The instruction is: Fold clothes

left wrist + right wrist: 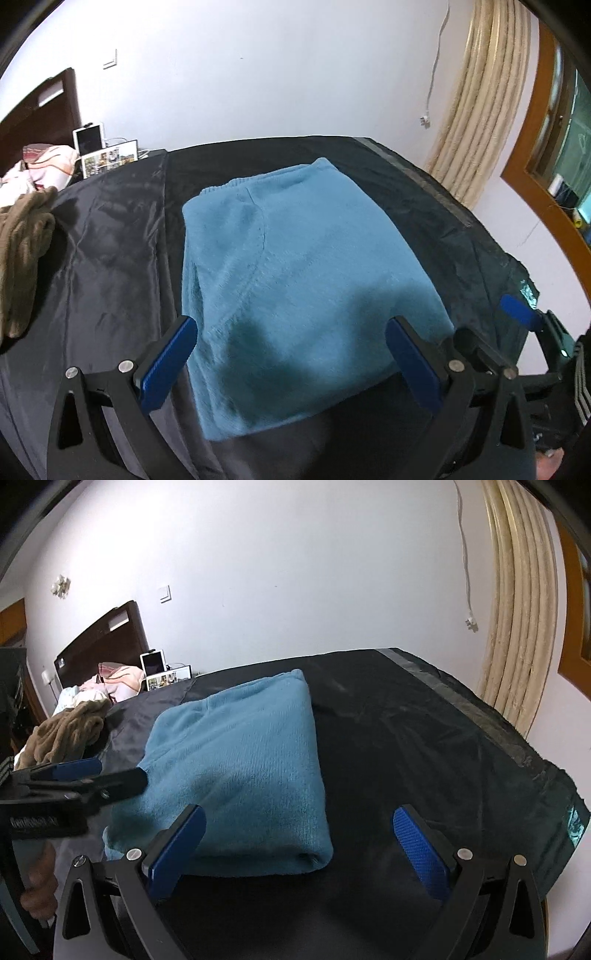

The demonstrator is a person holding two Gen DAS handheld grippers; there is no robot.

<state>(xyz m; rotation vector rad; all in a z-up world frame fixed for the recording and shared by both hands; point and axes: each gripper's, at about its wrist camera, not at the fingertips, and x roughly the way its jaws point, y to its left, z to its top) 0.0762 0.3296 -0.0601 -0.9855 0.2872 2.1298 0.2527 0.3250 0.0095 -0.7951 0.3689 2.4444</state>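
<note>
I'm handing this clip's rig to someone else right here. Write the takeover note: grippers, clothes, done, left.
Left gripper: open, empty, poised over the near edge of the blue sweater.
Right gripper: open, empty, at the sweater's near right corner.
Blue sweater: lying folded into a compact rectangle on the dark cloth-covered table.
Brown garment: crumpled in a heap at the table's far left, apparently unfolded.
Done: the sweater looks folded.
Left: probably the brown garment, maybe moving the sweater aside first.

Bright, soft shadows, fisheye-warped edges
</note>
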